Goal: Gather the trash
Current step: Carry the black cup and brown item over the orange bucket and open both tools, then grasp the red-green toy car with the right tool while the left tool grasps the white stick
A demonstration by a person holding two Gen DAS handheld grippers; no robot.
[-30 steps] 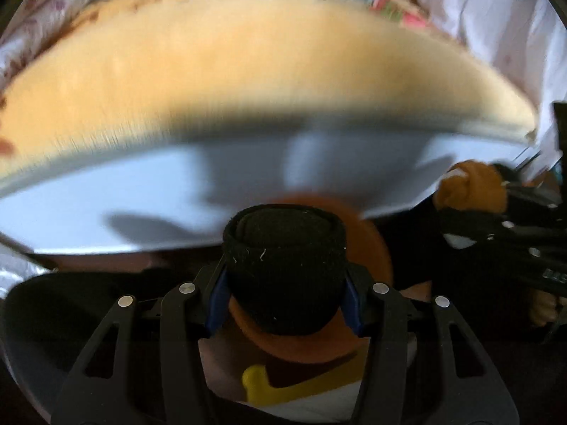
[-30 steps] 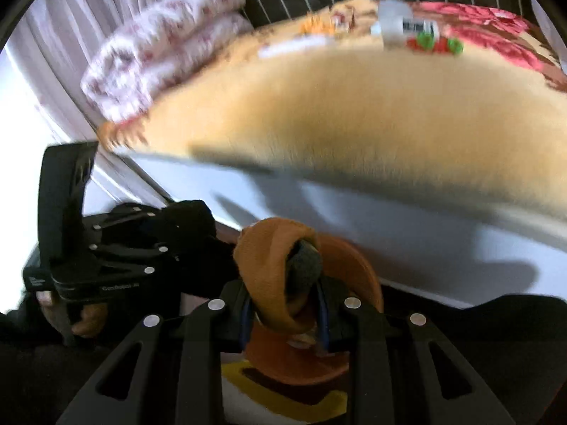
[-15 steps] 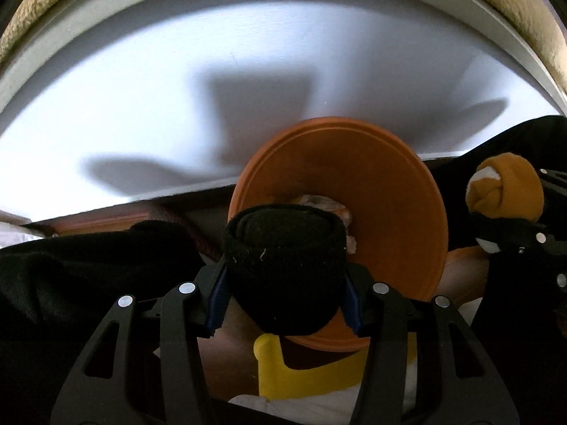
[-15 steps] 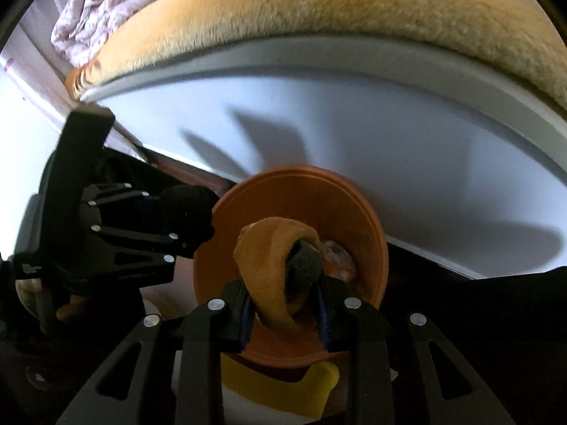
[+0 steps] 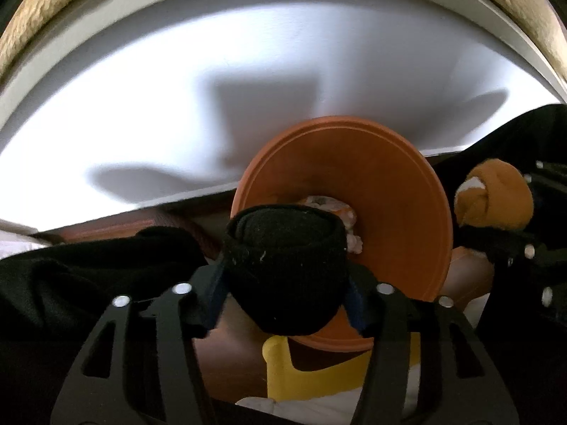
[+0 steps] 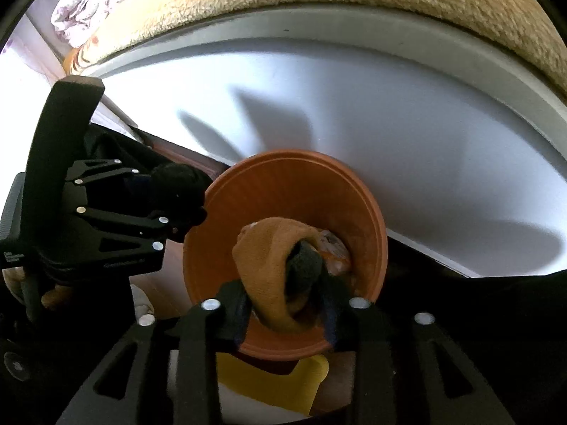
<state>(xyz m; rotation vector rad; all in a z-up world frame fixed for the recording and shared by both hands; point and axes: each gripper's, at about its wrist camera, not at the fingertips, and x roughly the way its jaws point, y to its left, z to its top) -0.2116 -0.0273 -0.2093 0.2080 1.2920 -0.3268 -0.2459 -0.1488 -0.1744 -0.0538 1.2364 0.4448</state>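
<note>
Drop step, over the bin [image 5: 397,191]. Left gripper [image 5: 283,301]: jaws just been opening, about half spread, pads touching the black roll [image 5: 283,248], above the rim at 7 o'clock. Right gripper [image 6: 285,308]: jaws just been opening too, tan bundle [image 6: 262,265] loose between them, over the mouth at 6 o'clock. Spread wider, keep both above the mouth, shake lightly if cloth clings, avoid knocking the rim.

White bed side [image 5: 248,81] walls off orange bin's [image 5: 407,219] far rim.
</note>
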